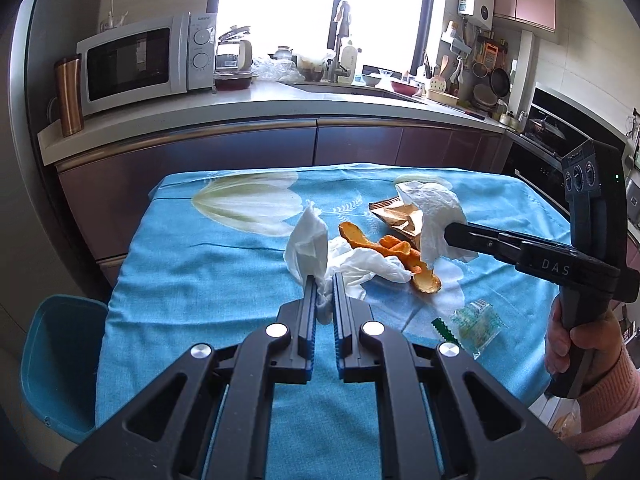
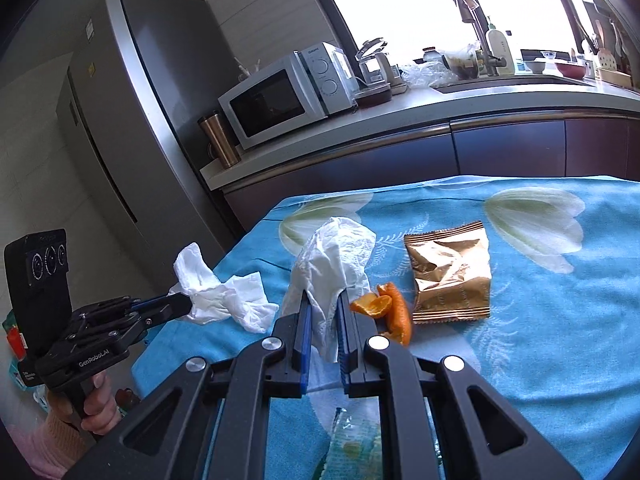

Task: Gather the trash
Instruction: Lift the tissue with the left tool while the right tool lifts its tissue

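Both tongs clenched on crumpled tissues: left gripper (image 1: 323,285) on one tissue (image 1: 306,240), right gripper (image 2: 322,305) on another (image 2: 332,256), both lifted over blue tablecloth (image 1: 192,264). Blue bin (image 1: 60,356) low beside table's left edge, nearer left hand; right load well apart.

Both wrist fisheyes look down, close, along their fingers over the blue tablecloth (image 1: 208,280), sharing orange peel (image 2: 394,312), the microwave (image 1: 136,64), and probably the same gold wrapper (image 2: 452,276).
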Demonstrator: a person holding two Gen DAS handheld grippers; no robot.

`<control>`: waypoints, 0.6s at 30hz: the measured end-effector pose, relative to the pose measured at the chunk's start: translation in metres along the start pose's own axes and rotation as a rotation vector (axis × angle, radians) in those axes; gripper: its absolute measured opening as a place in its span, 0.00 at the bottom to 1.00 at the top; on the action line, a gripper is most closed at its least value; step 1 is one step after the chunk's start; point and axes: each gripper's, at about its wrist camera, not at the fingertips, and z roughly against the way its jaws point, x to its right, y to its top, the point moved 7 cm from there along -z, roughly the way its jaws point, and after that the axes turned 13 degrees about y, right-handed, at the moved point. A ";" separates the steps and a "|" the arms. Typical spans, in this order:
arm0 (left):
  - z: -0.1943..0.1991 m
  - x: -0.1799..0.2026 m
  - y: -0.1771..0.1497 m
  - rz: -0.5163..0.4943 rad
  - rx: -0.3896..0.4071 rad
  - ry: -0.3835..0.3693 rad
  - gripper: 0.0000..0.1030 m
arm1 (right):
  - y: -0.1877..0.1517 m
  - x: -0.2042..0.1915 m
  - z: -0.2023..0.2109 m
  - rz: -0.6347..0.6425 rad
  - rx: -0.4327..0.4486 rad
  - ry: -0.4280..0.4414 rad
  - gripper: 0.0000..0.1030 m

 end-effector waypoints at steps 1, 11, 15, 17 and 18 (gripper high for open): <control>0.002 -0.003 -0.002 0.003 0.000 0.006 0.08 | -0.001 -0.003 -0.002 0.003 -0.004 0.006 0.10; 0.013 -0.023 -0.017 0.030 -0.004 0.044 0.08 | -0.011 -0.029 -0.018 0.031 -0.034 0.047 0.10; 0.017 -0.033 -0.021 0.043 -0.005 0.063 0.08 | -0.014 -0.038 -0.024 0.041 -0.048 0.063 0.10; 0.020 -0.037 -0.024 0.050 -0.005 0.071 0.08 | -0.015 -0.042 -0.028 0.047 -0.055 0.071 0.10; 0.021 -0.040 -0.025 0.053 -0.005 0.075 0.08 | -0.016 -0.044 -0.029 0.050 -0.058 0.075 0.10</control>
